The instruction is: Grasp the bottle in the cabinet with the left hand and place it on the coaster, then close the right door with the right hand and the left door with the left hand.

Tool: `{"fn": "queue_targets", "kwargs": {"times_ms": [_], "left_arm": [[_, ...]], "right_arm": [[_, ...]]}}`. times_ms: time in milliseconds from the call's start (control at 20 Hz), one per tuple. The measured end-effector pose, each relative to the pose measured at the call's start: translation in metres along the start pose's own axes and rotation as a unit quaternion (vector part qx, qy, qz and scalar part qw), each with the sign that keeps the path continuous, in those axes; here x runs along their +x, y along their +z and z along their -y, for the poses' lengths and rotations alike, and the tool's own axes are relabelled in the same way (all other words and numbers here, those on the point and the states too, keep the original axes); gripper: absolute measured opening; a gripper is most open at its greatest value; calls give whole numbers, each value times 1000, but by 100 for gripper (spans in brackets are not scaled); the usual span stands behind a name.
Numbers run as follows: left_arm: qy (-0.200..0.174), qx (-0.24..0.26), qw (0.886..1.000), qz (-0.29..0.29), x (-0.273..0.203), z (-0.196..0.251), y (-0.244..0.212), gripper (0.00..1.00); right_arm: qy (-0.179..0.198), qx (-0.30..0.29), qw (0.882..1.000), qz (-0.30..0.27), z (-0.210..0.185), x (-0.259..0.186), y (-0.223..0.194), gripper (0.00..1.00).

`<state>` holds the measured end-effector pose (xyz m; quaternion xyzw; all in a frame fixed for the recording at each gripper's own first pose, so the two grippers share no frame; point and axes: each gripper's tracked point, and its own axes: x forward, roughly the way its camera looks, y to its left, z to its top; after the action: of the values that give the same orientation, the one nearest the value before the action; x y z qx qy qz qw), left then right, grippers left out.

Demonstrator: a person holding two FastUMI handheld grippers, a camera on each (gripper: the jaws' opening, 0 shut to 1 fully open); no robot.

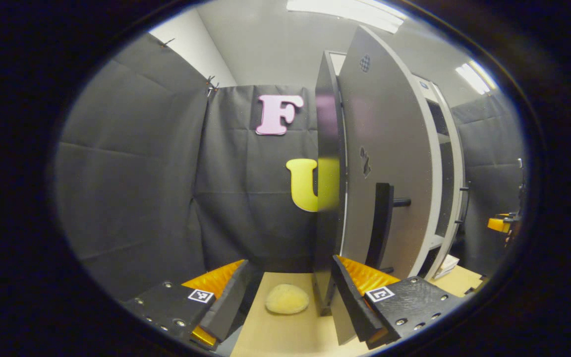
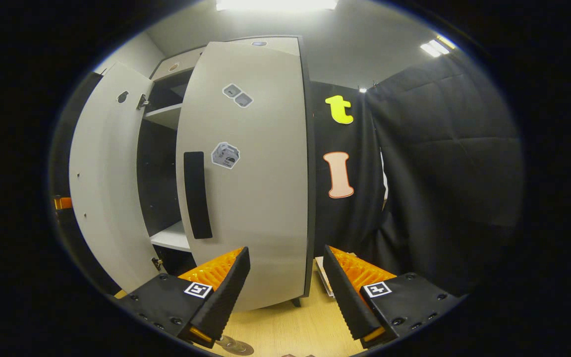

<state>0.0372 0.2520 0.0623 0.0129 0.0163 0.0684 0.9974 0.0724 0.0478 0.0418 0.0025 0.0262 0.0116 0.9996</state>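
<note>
Doors next, both open!
Your left gripper and right gripper gape empty beside the cabinet; its two doors remain unclosed.

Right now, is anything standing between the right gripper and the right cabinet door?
Nothing visible does. The right gripper is open and faces the right door straight on, with just bare table between them.
</note>
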Motion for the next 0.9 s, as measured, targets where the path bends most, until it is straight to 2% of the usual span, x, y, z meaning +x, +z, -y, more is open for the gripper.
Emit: {"fn": "queue_targets", "kwargs": {"times_ms": [50,100,300,500,600,650,900], "left_arm": [[-9,-3,1000,3,8,1,3,98],[-15,-6,1000,4,16,4,6,95],[-36,-7,999,7,25,16,10,95],[-34,25,999,-3,25,21,12,94],[-35,13,999,-11,25,26,10,94],[-31,8,999,-13,25,30,9,100],[1,29,1000,-11,14,58,12,99]], "right_arm": [[-7,2,1000,-2,2,-2,-4,95],[-14,5,1000,-5,5,-3,-6,95],[-27,17,999,-15,10,-8,-16,95],[-23,16,1000,-14,6,-5,-20,95],[-16,16,1000,-15,1,-2,-22,95],[-11,17,1000,-14,-2,-1,-22,95],[4,23,1000,-6,-6,5,-19,95]]}}
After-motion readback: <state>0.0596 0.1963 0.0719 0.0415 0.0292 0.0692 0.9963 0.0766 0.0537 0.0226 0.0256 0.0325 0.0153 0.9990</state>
